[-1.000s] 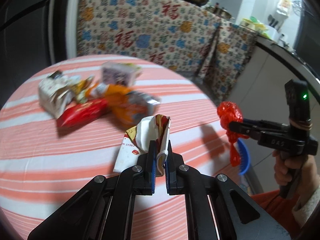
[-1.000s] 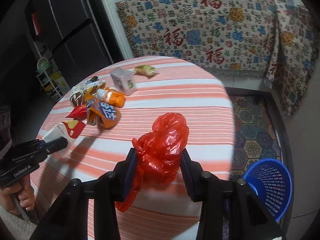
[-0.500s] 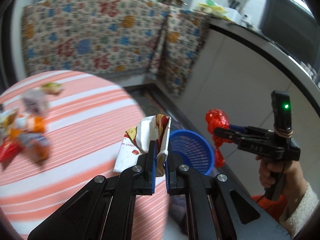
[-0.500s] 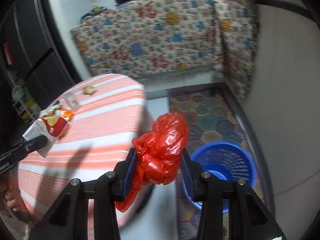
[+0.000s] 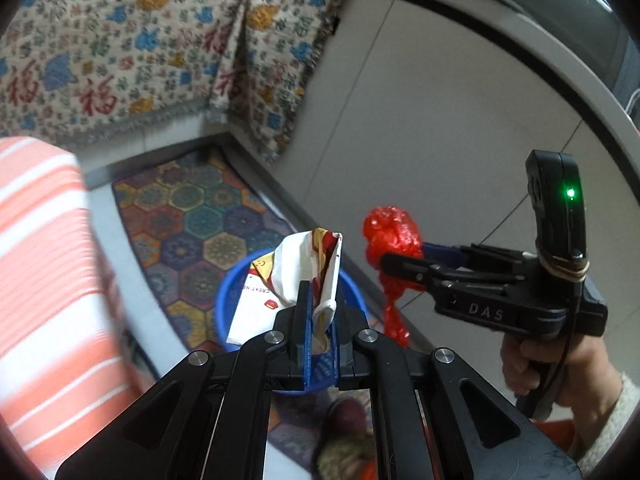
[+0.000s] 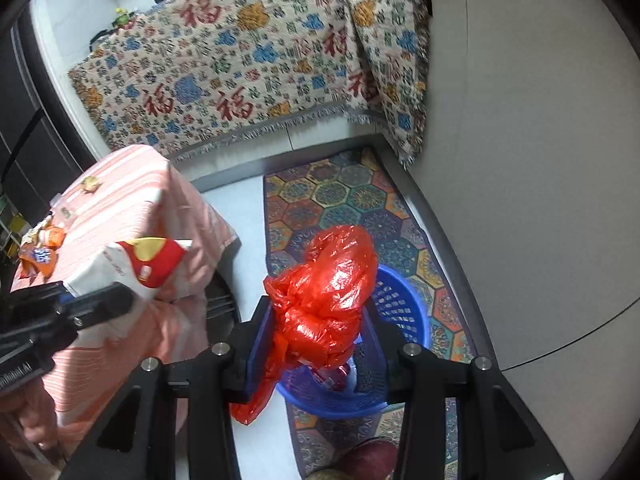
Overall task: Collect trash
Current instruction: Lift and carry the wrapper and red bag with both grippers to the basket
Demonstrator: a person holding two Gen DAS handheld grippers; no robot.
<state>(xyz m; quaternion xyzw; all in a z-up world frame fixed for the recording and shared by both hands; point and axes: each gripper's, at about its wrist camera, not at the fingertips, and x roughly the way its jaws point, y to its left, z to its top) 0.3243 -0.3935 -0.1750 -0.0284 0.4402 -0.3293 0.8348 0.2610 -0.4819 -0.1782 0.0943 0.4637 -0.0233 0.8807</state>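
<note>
Left gripper (image 5: 319, 330) is clamped tight on a crumpled white-and-red wrapper (image 5: 294, 276), held in the air over the blue basket (image 5: 224, 300). The wrapper covers most of the basket from the left wrist view; only the rim's left arc and a bit on the right show. Wrapper print is partly readable, too small to make out fully.

Right gripper (image 6: 318, 354) pinches a knotted red plastic bag (image 6: 326, 300) between its blue pads, jaws part way apart around the bundle. The bag hangs just above the basket's near rim and hides its near-left side; a loose tail dangles down past the left finger. Something reddish lies inside the basket under the bag, can't identify it.

Basket stands on a patterned hexagon rug (image 6: 332, 196) beside the striped orange-white tablecloth (image 6: 132, 196). Table is blurred in the left view. More snack packets (image 6: 40, 252) sit at the table's far left edge, partly cut off by the left gripper body.

A hand (image 5: 532, 364) grips the right tool's handle, sleeve cut off at the frame edge. A dark red slipper (image 6: 360, 456) is half out of frame at the bottom.
</note>
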